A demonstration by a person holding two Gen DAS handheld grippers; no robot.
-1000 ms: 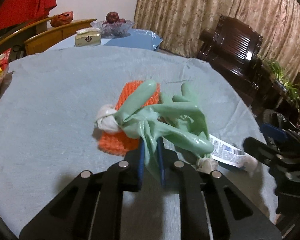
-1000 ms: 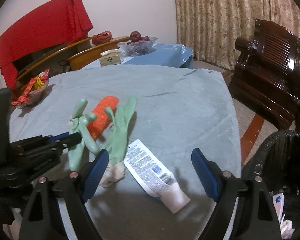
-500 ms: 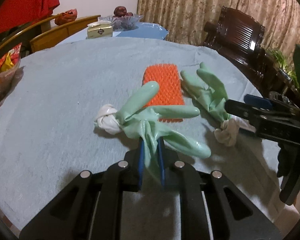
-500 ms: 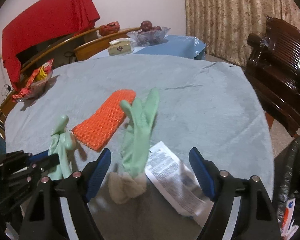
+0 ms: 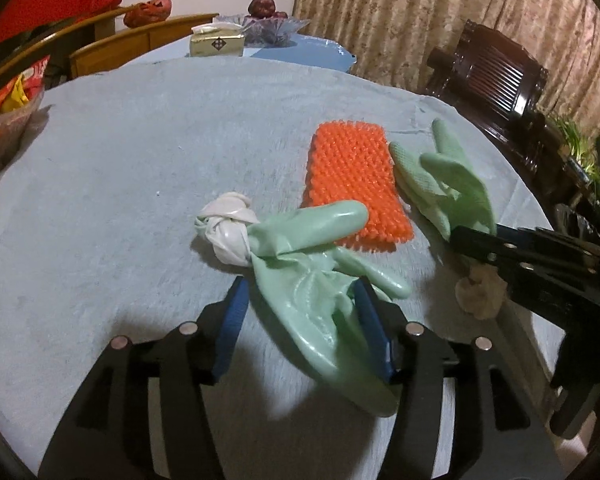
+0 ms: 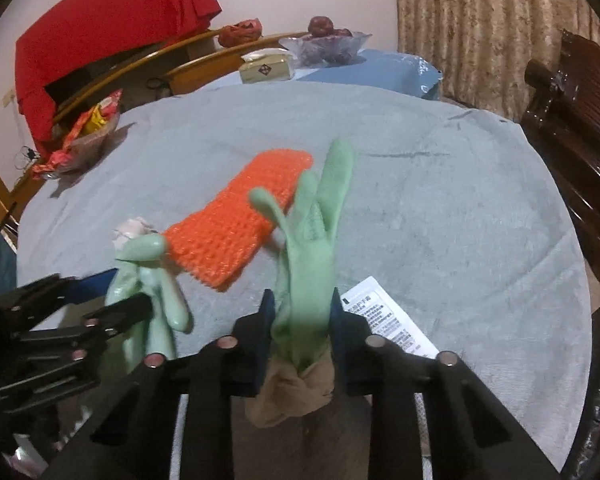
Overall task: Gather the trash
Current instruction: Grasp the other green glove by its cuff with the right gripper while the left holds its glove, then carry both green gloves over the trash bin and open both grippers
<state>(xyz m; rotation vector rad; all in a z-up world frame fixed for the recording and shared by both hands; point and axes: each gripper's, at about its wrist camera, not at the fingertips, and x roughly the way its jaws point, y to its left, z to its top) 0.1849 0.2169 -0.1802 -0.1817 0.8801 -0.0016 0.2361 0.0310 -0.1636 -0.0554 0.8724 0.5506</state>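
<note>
On the grey-clothed bench (image 5: 140, 160), the left tongs (image 5: 300, 320) are opening, their pads drawn apart from the knotted green glove (image 5: 300, 280) lying between them. The right tongs (image 6: 302, 334) are closing on the second green glove (image 6: 312, 248), beside the orange pad (image 6: 240, 220) and a printed wrapper (image 6: 388, 320).

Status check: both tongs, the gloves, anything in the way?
Left tongs opening, shiny glove loose between them. Right tongs closing on knit glove. Orange pad and paper packet lie close by.
</note>
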